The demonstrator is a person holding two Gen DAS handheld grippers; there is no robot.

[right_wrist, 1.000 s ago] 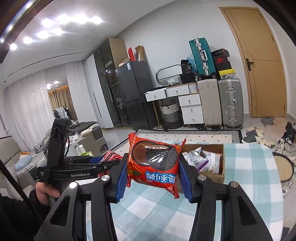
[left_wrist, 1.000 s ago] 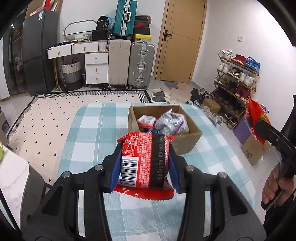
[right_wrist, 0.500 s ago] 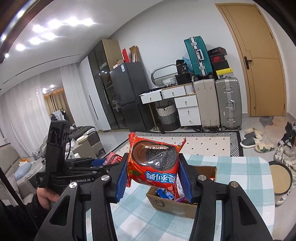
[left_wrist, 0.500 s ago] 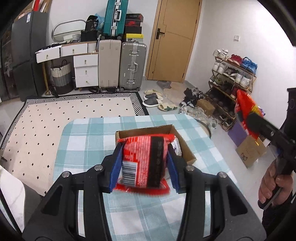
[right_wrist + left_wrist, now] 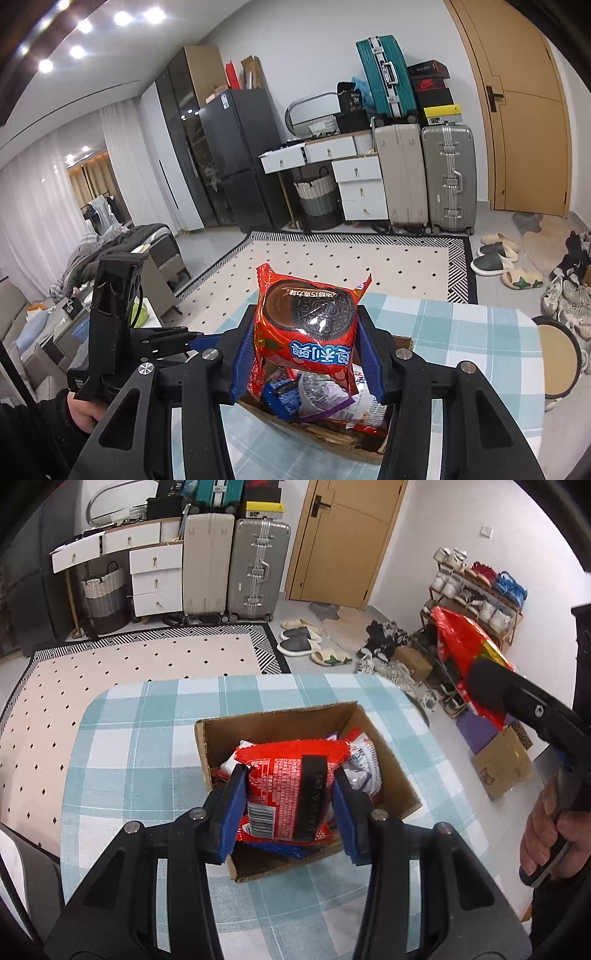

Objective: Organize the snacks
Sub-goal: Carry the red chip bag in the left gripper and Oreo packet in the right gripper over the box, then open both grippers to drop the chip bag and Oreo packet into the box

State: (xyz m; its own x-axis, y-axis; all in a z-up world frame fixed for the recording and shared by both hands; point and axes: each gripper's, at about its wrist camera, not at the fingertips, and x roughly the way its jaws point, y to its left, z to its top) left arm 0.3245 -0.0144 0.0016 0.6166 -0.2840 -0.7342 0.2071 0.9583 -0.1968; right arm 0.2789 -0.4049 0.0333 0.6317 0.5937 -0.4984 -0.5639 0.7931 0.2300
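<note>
My left gripper [image 5: 290, 797] is shut on a red snack packet [image 5: 291, 779], back side and barcode facing me, held over the open cardboard box [image 5: 273, 723] on the checked tablecloth. Several snack packs [image 5: 364, 764] lie inside the box. My right gripper [image 5: 304, 343] is shut on a red cookie packet [image 5: 306, 328] with a dark sandwich biscuit printed on it, above the same box [image 5: 325, 443]. From the left wrist view, the right gripper with its red packet [image 5: 467, 653] hangs off the table's right side, a hand on its handle.
A teal-and-white checked tablecloth [image 5: 129, 746] covers the table. A round stool [image 5: 559, 358] stands at the table's right. Behind are a dotted rug [image 5: 110, 664], suitcases [image 5: 255, 565], white drawers [image 5: 157, 579], a shoe rack [image 5: 476, 590] and slippers [image 5: 299, 642] by the door.
Both grippers have moved forward with their packets still held. The left packet now hangs over the box, which looks nearer and lower in both views.
</note>
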